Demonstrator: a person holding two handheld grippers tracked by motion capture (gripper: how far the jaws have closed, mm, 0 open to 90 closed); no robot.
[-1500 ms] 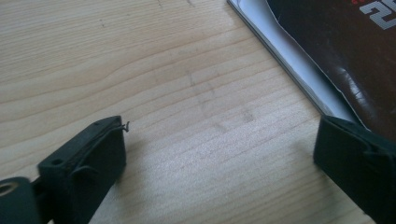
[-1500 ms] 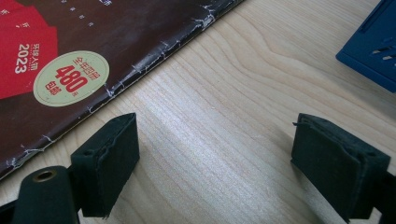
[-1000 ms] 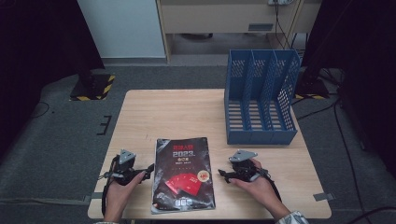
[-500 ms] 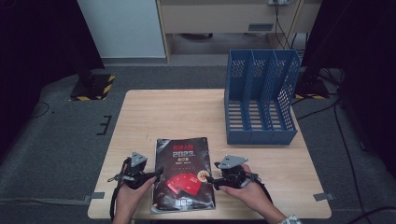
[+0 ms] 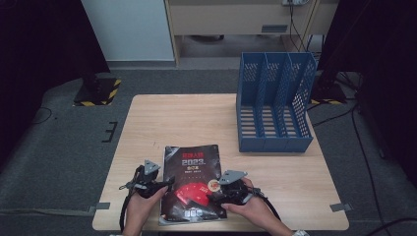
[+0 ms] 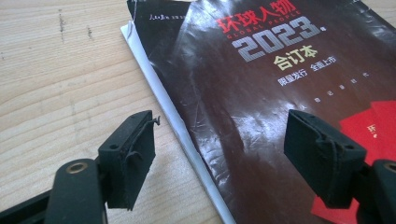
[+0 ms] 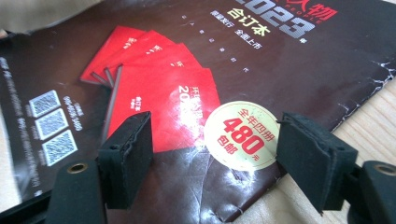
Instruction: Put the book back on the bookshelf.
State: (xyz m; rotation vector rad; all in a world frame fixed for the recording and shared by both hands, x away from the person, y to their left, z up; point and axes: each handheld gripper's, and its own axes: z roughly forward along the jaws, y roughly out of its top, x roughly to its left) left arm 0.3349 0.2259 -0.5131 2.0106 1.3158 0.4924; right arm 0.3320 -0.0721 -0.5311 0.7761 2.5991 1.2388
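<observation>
From above, we see our left gripper and right gripper at the sides of a flat, shiny black magazine on the wooden table.

Left gripper view: jaws apart, just closing, straddling its white page edge.

Right gripper view: jaws apart, just opening, above its round sticker.

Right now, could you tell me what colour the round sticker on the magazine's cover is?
Pale yellow with red print; the round sticker shows best in the right gripper view.

Black paper magazine: glossy, creased cover. Pale wooden table: matt, grained. Blue perforated plastic file rack, upper right: smooth.
</observation>
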